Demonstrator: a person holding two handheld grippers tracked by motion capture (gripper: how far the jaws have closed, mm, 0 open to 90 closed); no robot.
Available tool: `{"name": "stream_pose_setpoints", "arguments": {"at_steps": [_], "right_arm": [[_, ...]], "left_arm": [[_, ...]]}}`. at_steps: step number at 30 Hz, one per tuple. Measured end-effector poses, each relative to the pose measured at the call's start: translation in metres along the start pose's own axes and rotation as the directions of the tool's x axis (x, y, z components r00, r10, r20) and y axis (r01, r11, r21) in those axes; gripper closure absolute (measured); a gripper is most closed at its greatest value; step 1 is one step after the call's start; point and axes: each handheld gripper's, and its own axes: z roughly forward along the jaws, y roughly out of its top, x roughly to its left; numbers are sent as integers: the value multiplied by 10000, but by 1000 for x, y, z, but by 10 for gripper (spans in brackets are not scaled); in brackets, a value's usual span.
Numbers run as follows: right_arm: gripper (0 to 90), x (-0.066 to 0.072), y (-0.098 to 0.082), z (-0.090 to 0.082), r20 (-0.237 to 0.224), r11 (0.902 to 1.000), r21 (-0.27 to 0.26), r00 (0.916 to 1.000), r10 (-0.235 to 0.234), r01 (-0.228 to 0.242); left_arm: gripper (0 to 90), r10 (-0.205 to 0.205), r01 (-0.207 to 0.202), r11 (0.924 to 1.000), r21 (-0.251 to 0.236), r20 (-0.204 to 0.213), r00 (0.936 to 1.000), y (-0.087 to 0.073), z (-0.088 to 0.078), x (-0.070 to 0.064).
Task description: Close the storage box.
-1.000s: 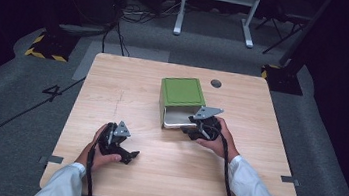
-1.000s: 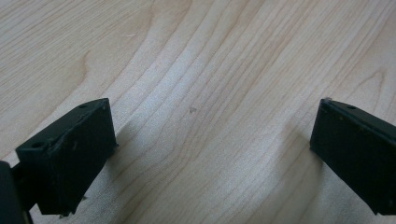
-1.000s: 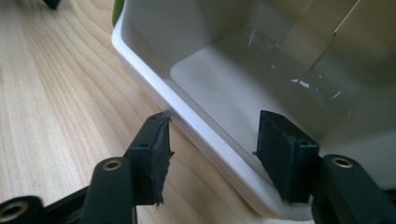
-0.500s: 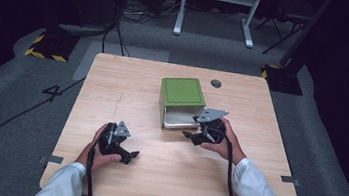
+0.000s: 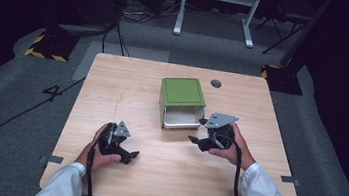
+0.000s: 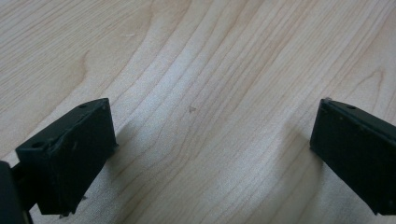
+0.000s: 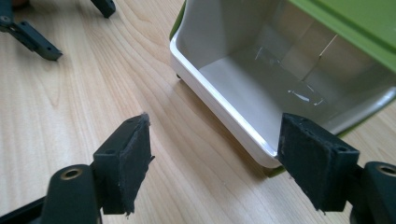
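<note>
Sitting on a pale wooden table (image 5: 128, 92) in a dark grey-carpeted room (image 5: 23, 84), a green box (image 5: 182, 92) is showing its white drawer (image 5: 182, 120) pulled out; the right gripper (image 5: 198, 131), just right of the drawer, has just been opening, jaws empty, while the left gripper (image 5: 127, 155), near left, is resting wide open and empty.

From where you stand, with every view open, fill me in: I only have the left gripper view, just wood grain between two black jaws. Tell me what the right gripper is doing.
Observer: The right gripper sits just in front of a green box with a white drawer pulled out; its jaws have just been opening, nothing between them.
Operator: Report what is in that drawer.
Observer: In the right gripper view the drawer's inside looks empty.
Operator: Tell me where my left gripper sits.
Observer: The left gripper rests near the table's front edge, apart from the box.
</note>
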Motion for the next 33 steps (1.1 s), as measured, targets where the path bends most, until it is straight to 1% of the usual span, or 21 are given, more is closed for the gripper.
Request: {"name": "stream_pose_setpoints", "arguments": {"at_steps": [2, 3, 4, 7, 10, 11, 13, 15, 16, 18, 20, 22, 23, 24, 26, 27, 28, 29, 30, 31, 33], "right_arm": [[256, 0, -1, -7, 130, 10000, -23, 9999, -79, 79], [256, 0, -2, -14, 174, 9999, -51, 9997, -151, 152], [256, 0, -2, -14, 174, 9999, -51, 9997, -151, 152], [254, -1, -6, -26, 326, 9997, -99, 9993, -198, 201], [253, -2, -12, -35, 426, 9998, -136, 9990, -127, 133], [253, -2, -12, -35, 426, 9998, -136, 9990, -127, 133], [245, -1, -18, -41, 508, 9999, 2, 9986, -113, 113], [245, -1, -21, -42, 540, 9999, 60, 9985, -118, 115], [243, -1, -26, -46, 568, 9999, 117, 9984, -72, 66], [238, -2, -31, -49, 635, 9997, 217, 9980, -78, 64], [233, -2, -38, -53, 662, 9995, 325, 9978, 16, -38], [228, -3, -41, -54, 732, 9992, 393, 9973, 28, -56], [226, -3, -45, -56, 761, 9991, 418, 9971, 91, -123], [223, -4, -54, -60, 786, 9985, 478, 9966, 230, -268], [221, -4, -64, -63, 852, 9975, 568, 9957, 368, -417], [221, -4, -64, -63, 852, 9975, 568, 9957, 368, -417], [209, -5, -75, -67, 1018, 9955, 646, 9928, 630, -698], [203, -6, -80, -69, 1124, 9940, 673, 9905, 788, -867], [203, -6, -80, -69, 1124, 9940, 673, 9905, 788, -867], [203, -8, -90, -73, 1290, 9899, 728, 9854, 1113, -1213], [202, -9, -100, -78, 1482, 9867, 810, 9807, 1277, -1408]], "left_arm": [[4, 1, -1, 10000, 0, 1, 10000, 0, 0, 0], [4, -3, 3, 10000, -1, 1, 10000, 0, 0, 0], [4, -3, 3, 10000, -1, 1, 10000, 0, 0, 0], [4, -3, 3, 10000, -4, 1, 10000, 0, 0, 0], [4, -4, 4, 10000, -6, -3, 10000, 0, 0, 0], [4, 5, -5, 10000, -18, 10, 10000, 0, 0, 0], [4, 42, -42, 10000, -13, 9, 10000, 0, 0, 0], [4, 8, -8, 10000, -18, 23, 10000, 0, 0, 0], [4, 12, -12, 10000, -15, 24, 10000, 0, 0, 0], [4, 13, -13, 10000, -14, 26, 10000, 0, 0, 0], [4, 10, -10, 10000, -17, 23, 10000, 0, 0, 0], [4, 6, -6, 10000, -19, 35, 10000, 0, 0, 0], [4, -3, 3, 10000, -15, 30, 10000, 0, 0, 0], [4, -26, 26, 10000, -23, 21, 10000, -1, 0, -1], [4, -23, 23, 10000, -21, 18, 10000, -1, 0, 0], [4, -22, 22, 10000, -16, 24, 10000, -1, 0, 0], [4, -24, 24, 10000, -25, 10, 10000, -1, 0, -1], [5, -13, 13, 10000, -20, -7, 10000, -1, 0, -1], [5, -13, 13, 10000, -20, -7, 10000, -1, 0, -1], [4, -13, 13, 10000, -15, 5, 10000, -1, -1, -1], [5, 59, -59, 10000, -20, 61, 10000, -1, -1, -1]]}}
